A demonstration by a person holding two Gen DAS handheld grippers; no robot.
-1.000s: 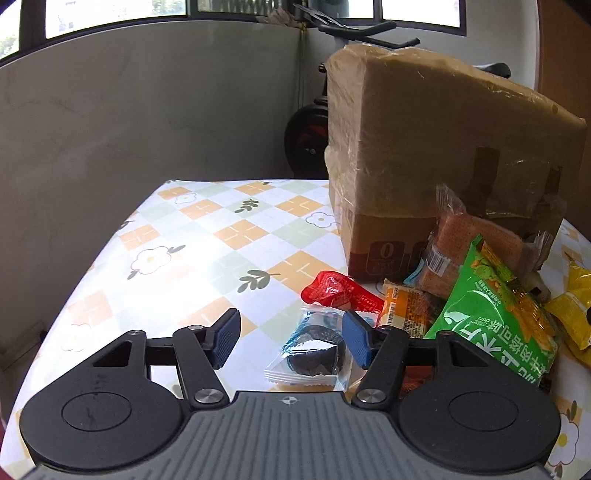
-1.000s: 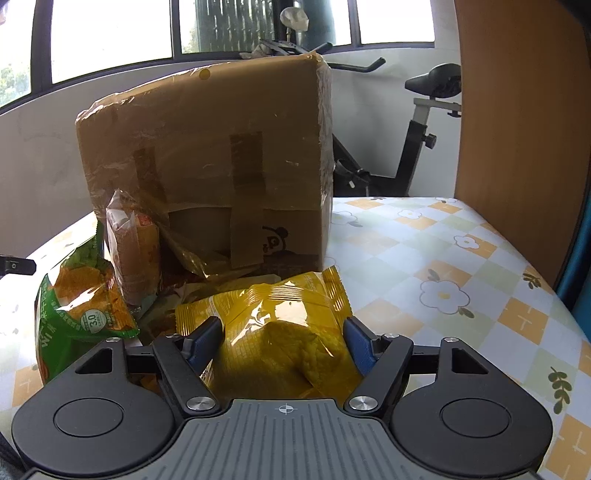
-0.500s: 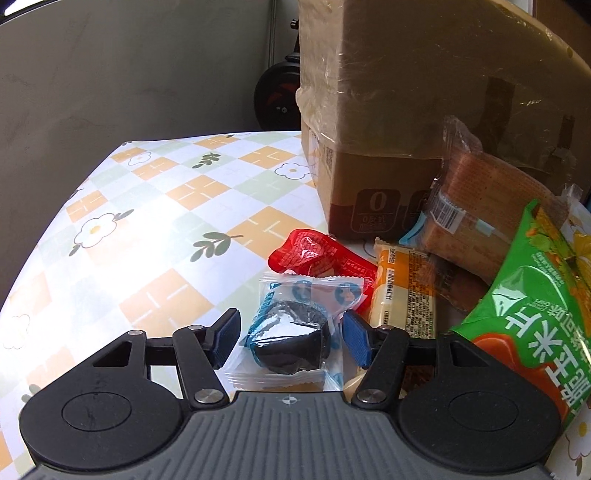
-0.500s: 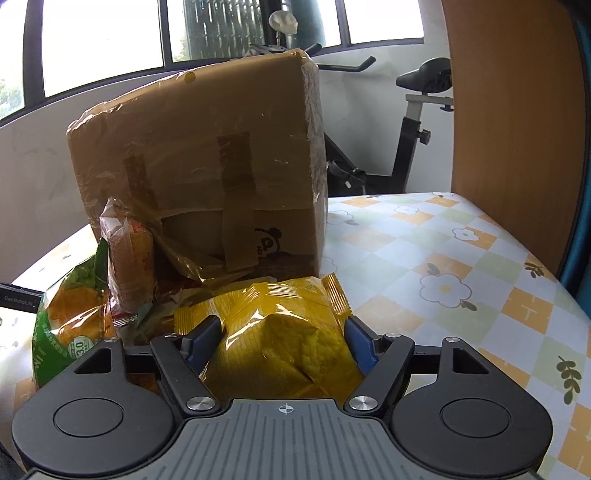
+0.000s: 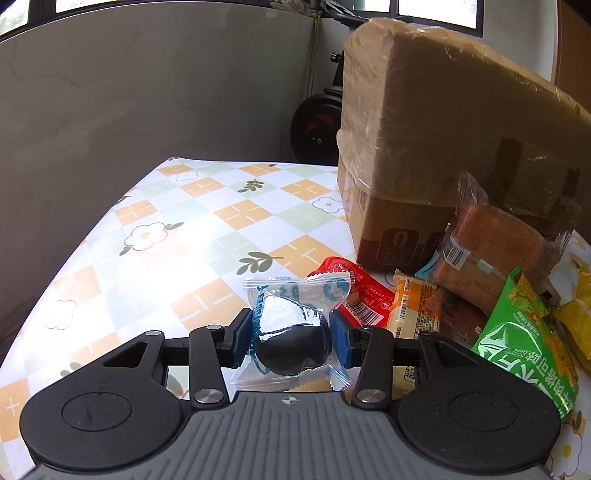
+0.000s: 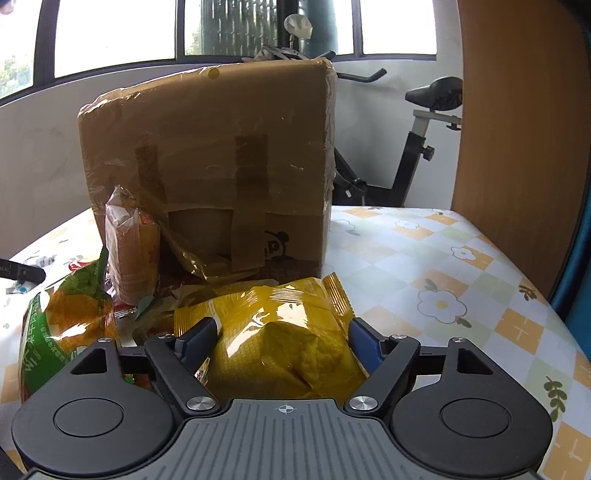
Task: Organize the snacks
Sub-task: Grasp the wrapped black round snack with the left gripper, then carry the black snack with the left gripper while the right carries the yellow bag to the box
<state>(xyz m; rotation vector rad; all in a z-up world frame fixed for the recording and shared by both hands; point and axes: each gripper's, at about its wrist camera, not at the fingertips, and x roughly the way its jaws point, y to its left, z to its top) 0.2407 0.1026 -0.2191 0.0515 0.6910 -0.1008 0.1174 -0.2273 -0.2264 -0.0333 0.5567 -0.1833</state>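
Two grippers among snacks on the checked tablecloth (image 5: 229,218), in front of a taped cardboard box (image 6: 207,162).
The left gripper (image 5: 291,338) is closing, its pads touching the clear-wrapped dark cake (image 5: 293,332); the right gripper (image 6: 282,341) is opening, fingers flanking the yellow bag (image 6: 280,332).

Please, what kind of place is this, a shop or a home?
Most likely a home room. An exercise bike stands behind a table with a flowered cloth, where a taped cardboard box sits among loose snack packets, under large windows.
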